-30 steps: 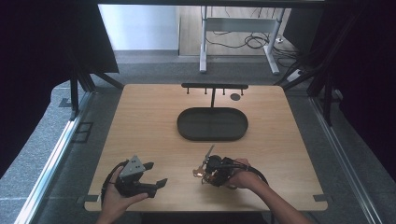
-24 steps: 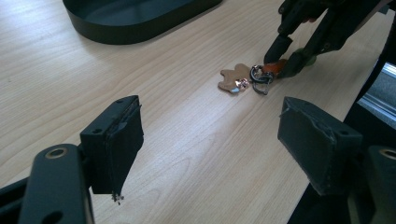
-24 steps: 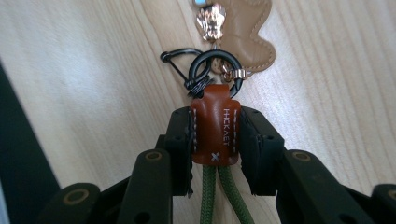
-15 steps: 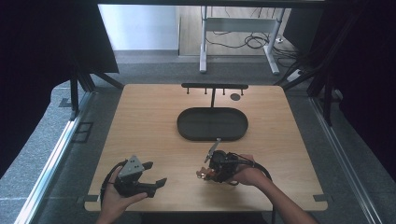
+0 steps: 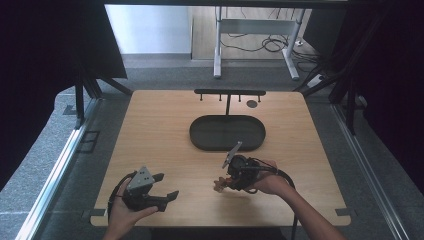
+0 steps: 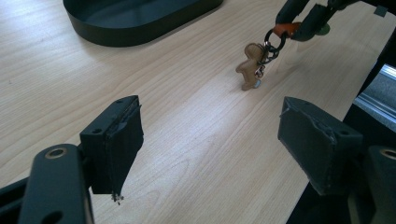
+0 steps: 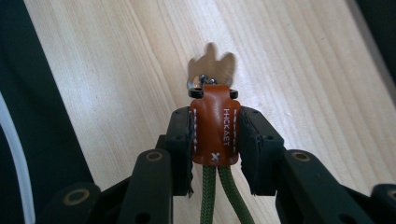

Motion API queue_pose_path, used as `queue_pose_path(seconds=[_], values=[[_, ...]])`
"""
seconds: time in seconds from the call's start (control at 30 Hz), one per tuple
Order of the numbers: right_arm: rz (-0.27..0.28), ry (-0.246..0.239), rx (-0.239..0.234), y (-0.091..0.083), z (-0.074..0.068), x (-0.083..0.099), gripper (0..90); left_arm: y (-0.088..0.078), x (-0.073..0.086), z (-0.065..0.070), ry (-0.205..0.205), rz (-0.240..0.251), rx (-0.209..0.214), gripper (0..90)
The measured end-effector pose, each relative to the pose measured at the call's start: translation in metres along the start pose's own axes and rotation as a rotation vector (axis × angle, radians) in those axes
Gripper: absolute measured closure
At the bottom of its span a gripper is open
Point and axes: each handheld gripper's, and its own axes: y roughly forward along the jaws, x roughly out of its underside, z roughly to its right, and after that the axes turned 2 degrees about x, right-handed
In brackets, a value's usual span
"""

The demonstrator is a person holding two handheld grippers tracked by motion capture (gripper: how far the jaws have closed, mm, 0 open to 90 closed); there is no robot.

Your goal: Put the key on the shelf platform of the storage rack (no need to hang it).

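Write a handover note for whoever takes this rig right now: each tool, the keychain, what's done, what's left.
Right tool: shut on the keychain's orange leather tab, green cord trailing back between the jaws. The wooden figure charm hangs from the ring, just off the table.
Left tool: open, nothing between its jaws, low at the near left of the table.
Done: keychain gripped and lifted.
Left: probably carrying it to the black oval tray or the hook rack behind it; neither holds anything yet.
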Motion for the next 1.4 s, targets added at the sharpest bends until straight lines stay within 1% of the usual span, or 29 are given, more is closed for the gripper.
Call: queue_pose_path(seconds=[0.03,0.47,0.57,0.77,1.1,1.33,1.4], values=[[0.01,0.002,0.001,-0.003,0.001,-0.001,66.7,0.0,0.0,0.0,0.0,0.001,0.0,22.3],[0.039,0.0,0.028,-0.023,0.007,-0.008,66.7,-0.001,0.0,-0.001,0.0,0.001,-0.002,22.3],[0.04,0.004,0.027,-0.024,0.008,-0.009,66.7,-0.001,0.0,-0.001,0.0,0.001,-0.002,22.3],[0.048,-0.006,0.036,-0.027,0.012,-0.013,66.7,-0.001,0.0,-0.001,-0.001,0.001,-0.002,22.3],[0.05,-0.001,0.048,-0.031,0.017,-0.018,66.7,-0.001,0.0,-0.001,0.001,0.0,-0.001,22.3],[0.043,-0.006,0.057,-0.035,0.026,-0.023,66.7,0.0,0.0,-0.001,0.001,-0.001,0.0,22.3],[0.043,-0.001,0.06,-0.037,0.029,-0.024,66.7,0.0,0.0,-0.001,0.001,0.0,-0.001,22.3]])
